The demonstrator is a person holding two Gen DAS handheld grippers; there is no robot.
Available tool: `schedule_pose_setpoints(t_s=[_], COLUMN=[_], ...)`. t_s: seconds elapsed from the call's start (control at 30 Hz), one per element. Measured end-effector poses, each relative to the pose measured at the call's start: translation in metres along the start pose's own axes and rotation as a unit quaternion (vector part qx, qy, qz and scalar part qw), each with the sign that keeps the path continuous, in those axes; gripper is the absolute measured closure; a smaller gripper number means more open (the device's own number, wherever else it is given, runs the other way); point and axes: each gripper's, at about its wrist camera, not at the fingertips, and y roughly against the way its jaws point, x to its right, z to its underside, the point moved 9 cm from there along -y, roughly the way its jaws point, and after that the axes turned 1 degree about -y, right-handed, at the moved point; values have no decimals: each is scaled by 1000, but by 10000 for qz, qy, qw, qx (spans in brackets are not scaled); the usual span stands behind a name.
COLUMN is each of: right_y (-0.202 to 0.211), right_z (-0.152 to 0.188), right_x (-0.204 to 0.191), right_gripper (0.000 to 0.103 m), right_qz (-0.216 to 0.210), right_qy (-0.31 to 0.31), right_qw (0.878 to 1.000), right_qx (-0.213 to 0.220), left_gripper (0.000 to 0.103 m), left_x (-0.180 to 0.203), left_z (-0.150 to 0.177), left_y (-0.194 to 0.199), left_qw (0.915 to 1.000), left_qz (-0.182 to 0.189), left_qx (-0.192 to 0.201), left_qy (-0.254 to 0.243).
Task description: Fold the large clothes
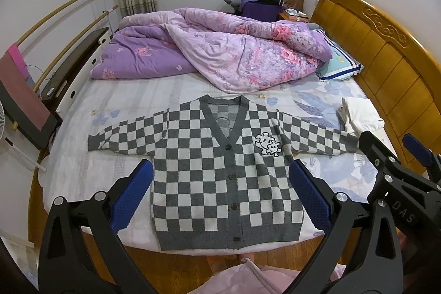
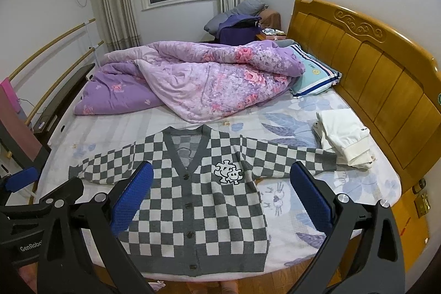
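Grey-and-white checked cardigan, purple floral quilt, white folded garment.

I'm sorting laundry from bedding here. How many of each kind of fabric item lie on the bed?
Checkered cardigan: 1
Folded white garment: 1
Purple floral quilt: 1
Striped pillow: 1
Total: 4

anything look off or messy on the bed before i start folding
The grey-and-white checked knit cardigan lies flat, buttoned, sleeves spread. Its right-hand cuff touches or overlaps the folded white garment. Behind it, the purple floral quilt is heaped and crumpled. Nothing looks damaged or spilled.
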Motion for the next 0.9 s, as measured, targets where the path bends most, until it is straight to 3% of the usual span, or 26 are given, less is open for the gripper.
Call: schedule_pose_setpoints(t_s=[0.6,0.9], right_y=[-2,-7], right_z=[2,6], right_x=[8,5], right_gripper=[7,7], right_qz=[-27,-50], right_qy=[-32,-44], right_qw=[10000,9997], right_qx=[-65,-231], left_gripper=[4,4], left_x=[0,11], left_z=[1,18], left_y=[0,-1], left_qw=[10000,9999], left_qz=[-18,-13], left_qx=[-16,-101], left_qy=[8,19])
